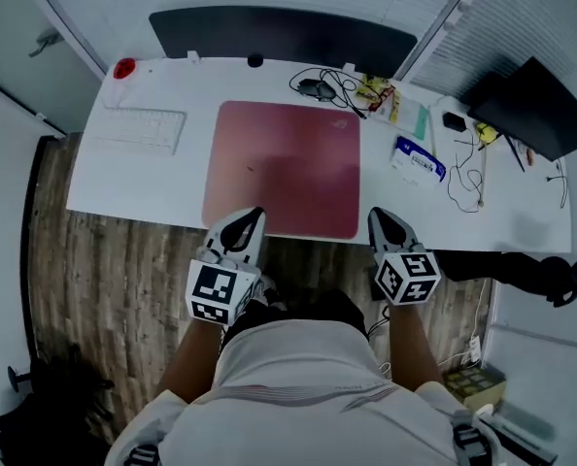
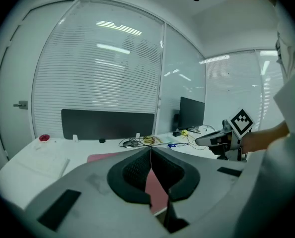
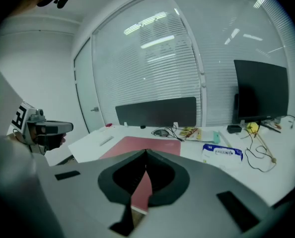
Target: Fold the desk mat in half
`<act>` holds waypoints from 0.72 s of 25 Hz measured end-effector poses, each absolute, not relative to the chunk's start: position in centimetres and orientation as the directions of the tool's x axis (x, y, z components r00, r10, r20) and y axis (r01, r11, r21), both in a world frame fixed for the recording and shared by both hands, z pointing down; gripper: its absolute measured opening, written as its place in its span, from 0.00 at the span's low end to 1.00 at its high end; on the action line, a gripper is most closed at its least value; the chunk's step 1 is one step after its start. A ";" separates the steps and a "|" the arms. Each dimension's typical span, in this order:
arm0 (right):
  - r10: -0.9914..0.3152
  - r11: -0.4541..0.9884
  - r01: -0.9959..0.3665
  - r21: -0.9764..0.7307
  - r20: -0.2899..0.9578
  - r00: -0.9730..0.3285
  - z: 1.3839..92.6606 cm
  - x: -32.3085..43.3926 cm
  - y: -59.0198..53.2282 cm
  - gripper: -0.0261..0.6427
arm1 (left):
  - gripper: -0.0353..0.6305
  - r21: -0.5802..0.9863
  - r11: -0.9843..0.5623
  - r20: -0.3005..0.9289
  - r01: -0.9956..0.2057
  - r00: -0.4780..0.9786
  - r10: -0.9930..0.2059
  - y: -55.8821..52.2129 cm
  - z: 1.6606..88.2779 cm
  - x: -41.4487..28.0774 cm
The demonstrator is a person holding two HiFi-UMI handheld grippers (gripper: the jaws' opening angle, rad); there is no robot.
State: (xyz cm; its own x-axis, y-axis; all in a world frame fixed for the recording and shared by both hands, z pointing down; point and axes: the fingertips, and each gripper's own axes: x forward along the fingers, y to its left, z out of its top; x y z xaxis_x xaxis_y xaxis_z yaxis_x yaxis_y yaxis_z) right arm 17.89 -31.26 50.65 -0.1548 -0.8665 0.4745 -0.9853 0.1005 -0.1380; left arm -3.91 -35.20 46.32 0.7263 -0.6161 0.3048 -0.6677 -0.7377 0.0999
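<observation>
head view | desk mat (image 1: 284,168) flat on the bench (image 1: 133,187), straight ahead, near edge running side to side | left hand-held gripper (image 1: 253,216) over its near-left corner, right hand-held gripper (image 1: 377,217) just outside the near-right one | both pinched closed, nothing in em

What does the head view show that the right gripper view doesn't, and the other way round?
Only the head view: the marker cube on the right gripper and the forearm behind it. Only the right gripper view: the ceiling and light strips reflected high on the glass wall. Both: the pink desk mat lying flat and unfolded on the white desk, the blue and white packet, the mouse and the left gripper.
</observation>
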 end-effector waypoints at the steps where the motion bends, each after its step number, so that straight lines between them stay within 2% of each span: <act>1: -0.853 0.084 -0.987 -0.138 0.502 -0.143 51.7 18.2 -30.9 0.12 | 0.08 0.115 -0.744 0.313 -0.658 0.735 -0.602 -35.3 46.9 -3.6; 4: -0.794 0.046 -0.990 -0.131 0.596 -0.116 55.5 19.3 -29.7 0.12 | 0.08 0.157 -0.761 0.334 -0.629 0.759 -0.559 -35.2 48.2 -2.4; 6: -0.743 0.036 -0.989 -0.142 0.659 -0.122 58.5 19.7 -29.2 0.22 | 0.08 0.176 -0.762 0.355 -0.623 0.762 -0.542 -35.0 49.1 -1.9; 10: -0.641 0.023 -0.993 -0.116 0.760 -0.104 64.1 20.7 -28.6 0.26 | 0.08 0.217 -0.738 0.389 -0.639 0.750 -0.535 -34.4 50.6 -1.4; 14: -0.541 0.010 -0.992 -0.126 0.833 -0.111 69.9 21.1 -27.9 0.32 | 0.08 0.234 -0.708 0.432 -0.667 0.723 -0.539 -33.3 51.8 -1.7; 18: -0.490 -0.011 -0.991 -0.135 0.865 -0.113 72.9 21.2 -27.8 0.33 | 0.08 0.244 -0.675 0.456 -0.696 0.697 -0.554 -33.0 52.3 -2.1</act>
State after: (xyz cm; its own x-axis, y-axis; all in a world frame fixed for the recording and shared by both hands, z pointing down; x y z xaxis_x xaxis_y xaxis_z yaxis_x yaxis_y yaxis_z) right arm 21.18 -27.82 72.90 -0.1126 -0.4898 0.8646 -0.9908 -0.0107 -0.1351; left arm -2.08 -32.99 52.29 0.6966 -0.5539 0.4560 -0.6964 -0.6750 0.2438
